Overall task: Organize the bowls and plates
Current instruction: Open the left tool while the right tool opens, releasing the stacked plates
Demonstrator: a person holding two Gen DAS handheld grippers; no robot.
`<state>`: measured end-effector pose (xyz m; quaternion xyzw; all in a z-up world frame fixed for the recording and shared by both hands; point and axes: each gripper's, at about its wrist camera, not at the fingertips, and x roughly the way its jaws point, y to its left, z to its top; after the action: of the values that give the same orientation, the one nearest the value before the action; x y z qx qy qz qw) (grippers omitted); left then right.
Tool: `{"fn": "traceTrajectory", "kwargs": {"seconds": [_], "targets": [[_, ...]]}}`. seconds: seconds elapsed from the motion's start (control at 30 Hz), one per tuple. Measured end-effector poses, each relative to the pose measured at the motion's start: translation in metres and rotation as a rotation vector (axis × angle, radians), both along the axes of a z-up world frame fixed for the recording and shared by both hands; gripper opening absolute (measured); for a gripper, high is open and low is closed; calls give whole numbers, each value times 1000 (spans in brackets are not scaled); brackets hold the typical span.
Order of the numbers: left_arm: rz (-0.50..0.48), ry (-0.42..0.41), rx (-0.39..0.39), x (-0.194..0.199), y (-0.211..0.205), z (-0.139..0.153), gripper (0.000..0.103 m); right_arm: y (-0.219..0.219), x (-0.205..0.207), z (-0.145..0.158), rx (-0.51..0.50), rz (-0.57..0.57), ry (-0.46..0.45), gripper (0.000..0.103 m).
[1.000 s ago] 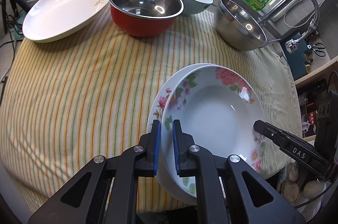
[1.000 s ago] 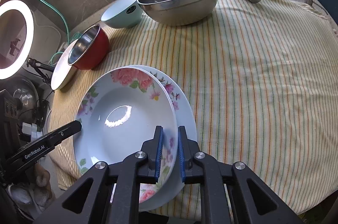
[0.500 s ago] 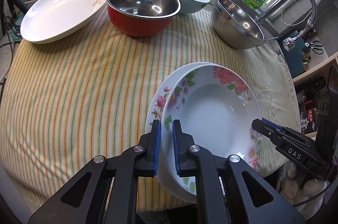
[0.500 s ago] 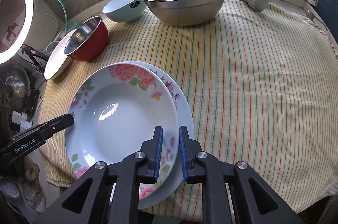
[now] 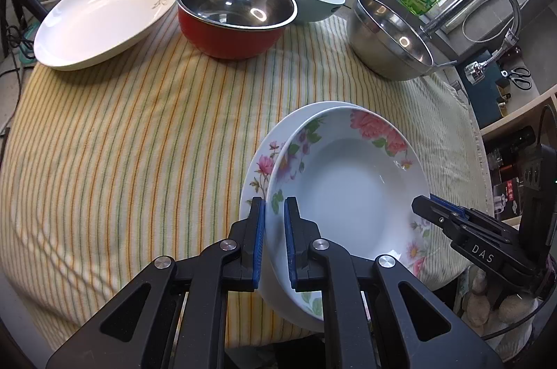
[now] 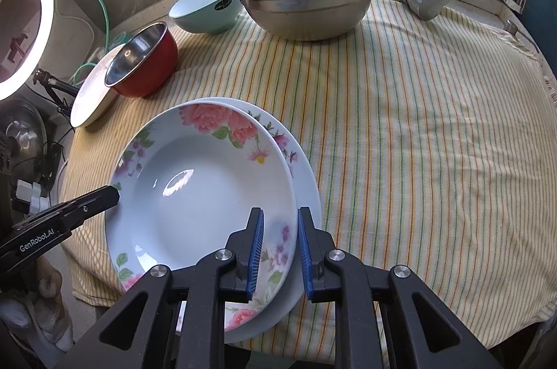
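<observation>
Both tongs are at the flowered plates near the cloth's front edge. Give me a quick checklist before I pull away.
1. Top flowered plate nested on lower flowered plate: ok.
2. Right tongs off the rim, having just been opening: ok, gap shows.
3. Left tongs released: not ok, clamped on the top plate's rim.
4. Stack fully on the striped cloth: not ok, it overhangs the front edge.
5. Red bowl clear of stack: ok.

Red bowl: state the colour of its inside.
The red bowl is bare silvery steel inside; the left wrist view shows it best.
</observation>
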<state>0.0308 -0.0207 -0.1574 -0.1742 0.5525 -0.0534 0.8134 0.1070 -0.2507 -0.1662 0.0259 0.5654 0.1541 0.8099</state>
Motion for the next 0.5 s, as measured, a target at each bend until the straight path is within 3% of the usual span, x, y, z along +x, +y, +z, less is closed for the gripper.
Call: {"fn": "traceTrajectory", "kwargs": {"seconds": [0.5], "targets": [[97, -48, -23, -15, 49, 17, 9, 10, 0, 27, 17, -37, -55, 24]]}}
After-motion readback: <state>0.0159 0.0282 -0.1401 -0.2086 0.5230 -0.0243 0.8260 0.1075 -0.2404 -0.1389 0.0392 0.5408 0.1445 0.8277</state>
